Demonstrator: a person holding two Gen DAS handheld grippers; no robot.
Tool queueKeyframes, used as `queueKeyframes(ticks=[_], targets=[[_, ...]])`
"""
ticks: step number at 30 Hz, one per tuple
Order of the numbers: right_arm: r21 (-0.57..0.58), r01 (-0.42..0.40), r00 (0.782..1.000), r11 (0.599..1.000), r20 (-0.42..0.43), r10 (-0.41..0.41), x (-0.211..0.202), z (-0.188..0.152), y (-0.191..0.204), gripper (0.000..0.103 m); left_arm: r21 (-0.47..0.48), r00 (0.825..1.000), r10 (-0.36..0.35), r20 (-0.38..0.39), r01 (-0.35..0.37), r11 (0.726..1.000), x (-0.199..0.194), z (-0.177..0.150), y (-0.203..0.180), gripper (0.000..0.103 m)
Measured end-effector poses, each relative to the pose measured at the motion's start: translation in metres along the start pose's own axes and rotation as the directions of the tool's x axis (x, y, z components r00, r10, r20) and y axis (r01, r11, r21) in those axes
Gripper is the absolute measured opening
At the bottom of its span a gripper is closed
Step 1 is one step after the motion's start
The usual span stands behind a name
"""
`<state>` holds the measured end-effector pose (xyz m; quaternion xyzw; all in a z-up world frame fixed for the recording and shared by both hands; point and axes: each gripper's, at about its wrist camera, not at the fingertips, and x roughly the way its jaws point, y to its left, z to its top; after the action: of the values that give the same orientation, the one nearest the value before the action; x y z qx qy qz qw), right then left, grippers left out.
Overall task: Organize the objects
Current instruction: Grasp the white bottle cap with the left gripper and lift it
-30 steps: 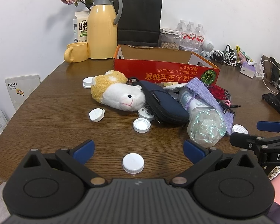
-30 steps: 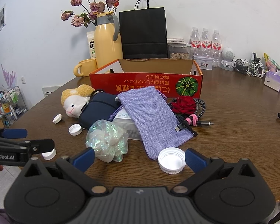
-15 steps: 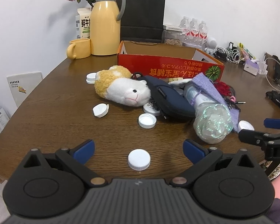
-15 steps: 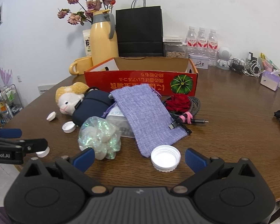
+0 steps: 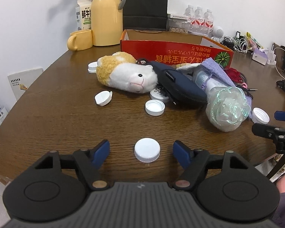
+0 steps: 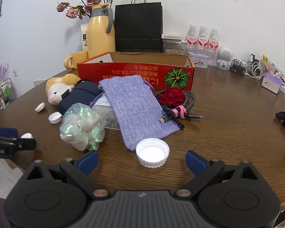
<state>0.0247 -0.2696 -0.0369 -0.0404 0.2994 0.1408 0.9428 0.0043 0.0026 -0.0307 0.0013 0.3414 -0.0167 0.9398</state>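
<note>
Two grippers are lowered over the brown surface (image 5: 47, 117), each one around a white bottle cap. The left gripper (image 5: 141, 152) has just been closing: its blue pads now stand nearer to the closed-top cap (image 5: 147, 152) between them than half a second ago, but a gap shows on both sides, so it is released and holds nothing. The right gripper (image 6: 142, 160) has also just begun to narrow, only a little; the open-side-up cap (image 6: 152, 155) lies between its pads, nearer the left one, and is not touched. I judge that both hands are starting a grasp at the same time, and that the caps should go into the red cardboard box (image 6: 134, 74) at the back of the pile, which looks empty from here.

About the materials: the caps are hard, smooth plastic, low and round, with fine ribs on the rim, so the pads must meet them on the sides. More caps (image 5: 154, 107) lie loose further in. The plush toy (image 5: 126, 76) is soft and fluffy, white with a yellow back. The dark blue pouch (image 5: 178, 85) is smooth fabric, the purple bag (image 6: 134, 110) is a rough knit, flat and limp. The iridescent wrap (image 6: 81, 129) is thin crinkled film around a white lump. A braided cable (image 6: 188, 98) is coiled beside a red fabric flower (image 6: 171, 96).
</note>
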Motion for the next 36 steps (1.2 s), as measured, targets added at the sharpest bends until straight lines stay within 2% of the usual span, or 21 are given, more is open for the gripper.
queueKeyframes(ticks=[3,5,10,12,14,15,27,36], targets=[[-0.014,-0.003,1.000,1.000,0.013,0.003,0.003,-0.003,-0.002,0.090,0.010,1.000,0.008,0.008,-0.008,1.000,0.001,-0.001,-0.001,0.068],[-0.026,-0.001,1.000,1.000,0.023,0.001,0.005,-0.004,-0.002,0.085,0.014,1.000,0.009,0.016,-0.010,1.000,0.000,-0.001,-0.002,0.056],[-0.017,-0.017,1.000,1.000,0.021,0.017,0.013,-0.005,-0.006,0.070,0.021,0.999,-0.017,0.036,0.016,1.000,-0.001,-0.001,-0.003,0.031],[-0.010,-0.027,0.999,1.000,0.034,0.027,0.014,-0.006,-0.007,0.061,0.021,0.999,-0.023,0.039,0.022,1.000,0.000,0.000,-0.003,0.029],[-0.011,-0.027,0.998,1.000,0.049,0.027,0.014,-0.006,-0.008,0.042,0.023,0.999,-0.026,0.042,0.026,0.999,0.000,-0.001,-0.003,0.029],[-0.011,-0.026,0.998,1.000,0.053,0.027,0.015,-0.006,-0.009,0.039,0.024,0.999,-0.028,0.043,0.027,0.999,0.000,-0.001,-0.004,0.029],[-0.012,-0.047,0.995,0.999,0.092,0.048,0.008,-0.003,-0.012,0.039,0.018,0.997,-0.039,0.062,0.038,0.999,0.000,0.008,-0.001,0.029],[-0.054,-0.047,0.982,0.997,0.183,0.056,0.004,0.027,-0.016,0.039,0.044,0.984,-0.031,0.176,0.023,0.999,-0.001,0.050,-0.002,0.029]])
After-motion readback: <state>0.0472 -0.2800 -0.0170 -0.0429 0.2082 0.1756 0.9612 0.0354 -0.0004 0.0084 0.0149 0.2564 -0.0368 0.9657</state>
